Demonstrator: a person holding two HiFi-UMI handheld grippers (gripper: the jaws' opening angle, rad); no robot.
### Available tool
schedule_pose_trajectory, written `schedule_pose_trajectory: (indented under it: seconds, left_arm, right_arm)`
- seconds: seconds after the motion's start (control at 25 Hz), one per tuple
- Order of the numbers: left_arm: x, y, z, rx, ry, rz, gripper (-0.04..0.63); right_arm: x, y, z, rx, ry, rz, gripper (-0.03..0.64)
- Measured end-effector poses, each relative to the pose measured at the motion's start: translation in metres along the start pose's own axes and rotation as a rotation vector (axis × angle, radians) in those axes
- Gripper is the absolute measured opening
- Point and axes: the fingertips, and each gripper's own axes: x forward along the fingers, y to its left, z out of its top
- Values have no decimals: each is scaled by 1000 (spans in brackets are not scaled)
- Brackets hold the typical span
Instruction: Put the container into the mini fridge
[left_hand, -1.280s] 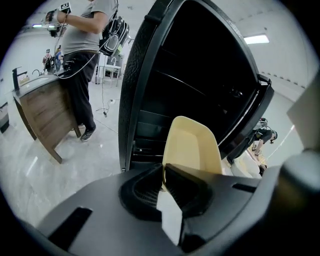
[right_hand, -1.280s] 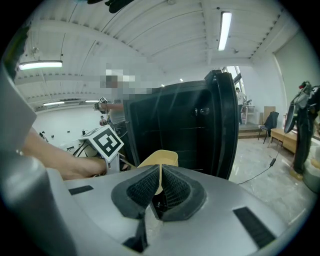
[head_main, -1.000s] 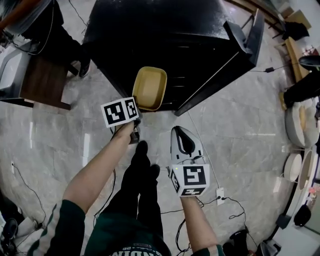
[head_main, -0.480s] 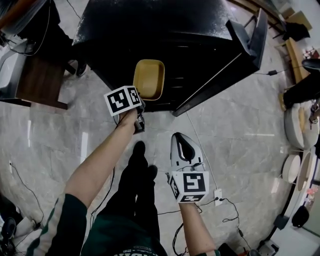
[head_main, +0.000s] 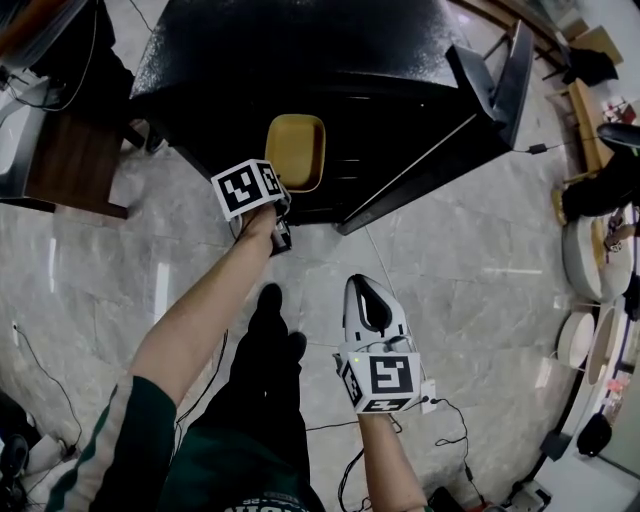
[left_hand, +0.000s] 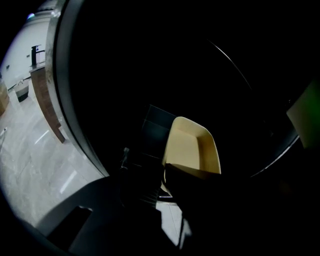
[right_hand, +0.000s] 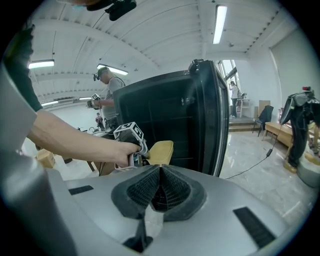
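The task is partway done, by my reading: the mini fridge (head_main: 300, 60) stands on the floor (head_main: 470, 280) with its door (head_main: 495, 80) swung wide at the right. The container (head_main: 295, 150) is up at the fridge's open front edge but not yet set down inside. The left hand-held gripper (head_main: 281, 197) is clamped on the container's near rim and carries it tilted towards the dark opening. In the left gripper view the tan tub shows against the black interior beside what looks like a shelf edge. From the right gripper view it seems to sit just at the threshold; how far it has crossed I cannot tell. What remains is to push it in, rest it on a shelf, let go and probably close the door. The container is a shallow, rounded-rectangle tub, lidless, and its inside shows bare. The right hand-held gripper (right_hand: 159, 175) hangs well apart over the floor, jaws together with nothing between them.
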Motion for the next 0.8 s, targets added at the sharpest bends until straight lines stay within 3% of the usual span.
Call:
schedule_pose_trajectory:
  seconds: [0.8]
  left_arm:
    - [23,-15,31,-226,-47,-78,40]
  right_arm:
    - [-8,-14,-10,28,31,-36,37]
